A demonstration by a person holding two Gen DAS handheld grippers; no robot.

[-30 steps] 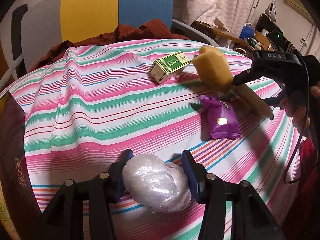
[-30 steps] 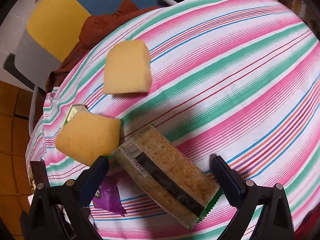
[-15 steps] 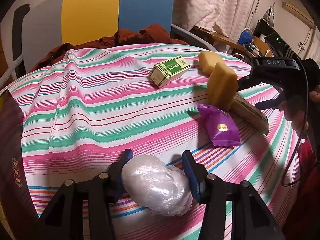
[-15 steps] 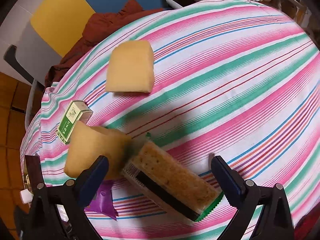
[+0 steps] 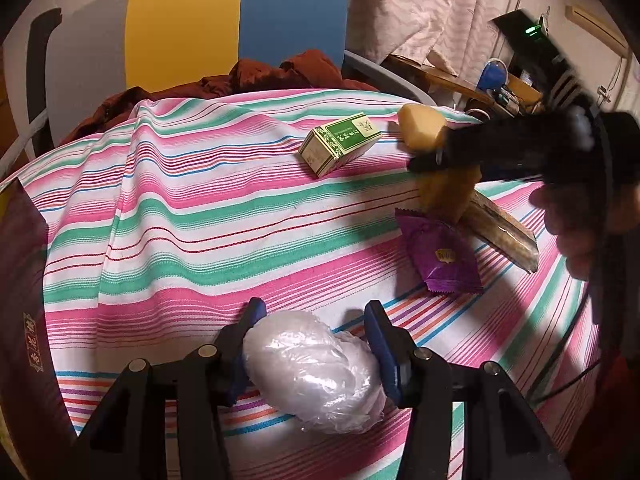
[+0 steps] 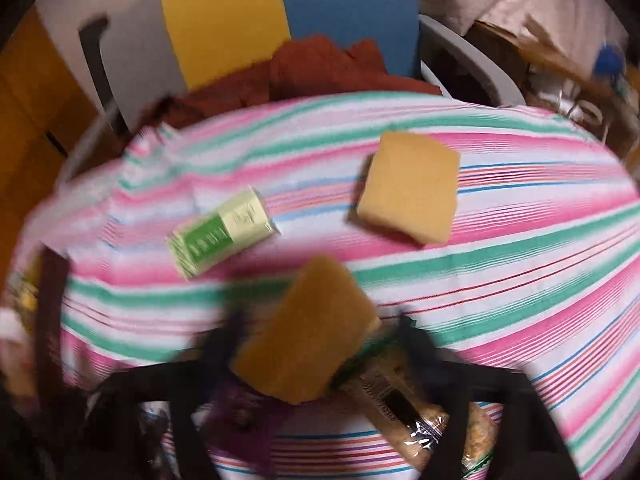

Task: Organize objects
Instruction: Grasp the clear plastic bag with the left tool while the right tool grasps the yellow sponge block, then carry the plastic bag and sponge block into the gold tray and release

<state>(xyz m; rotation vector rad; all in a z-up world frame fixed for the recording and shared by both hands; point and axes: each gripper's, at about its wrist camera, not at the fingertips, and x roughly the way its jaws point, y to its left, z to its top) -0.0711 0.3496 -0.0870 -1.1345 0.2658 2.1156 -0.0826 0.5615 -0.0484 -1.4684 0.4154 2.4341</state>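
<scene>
My left gripper (image 5: 316, 328) is shut on a clear plastic-wrapped white bundle (image 5: 316, 368) low over the striped tablecloth (image 5: 200, 220). A yellow sponge (image 5: 448, 192) stands on edge, leaning against a cracker pack (image 5: 500, 232), with a purple packet (image 5: 440, 256) beside them. The right wrist view is blurred. In it my right gripper (image 6: 320, 340) stands open, its fingers either side of that sponge (image 6: 308, 344). A second sponge (image 6: 412, 188) and a green box (image 6: 220, 236) lie farther back.
A yellow and blue chair (image 5: 236, 24) with a red-brown garment (image 5: 260, 76) stands behind the table. A dark box (image 5: 20, 300) sits at the left edge. A cluttered desk (image 5: 500, 88) is at the back right. A hand (image 5: 568, 216) holds the right gripper.
The sponge dropped from beside the right gripper's finger onto the table and now leans on the cracker pack. The right gripper swung over it, fingers closer together. The left gripper kept the bundle.
</scene>
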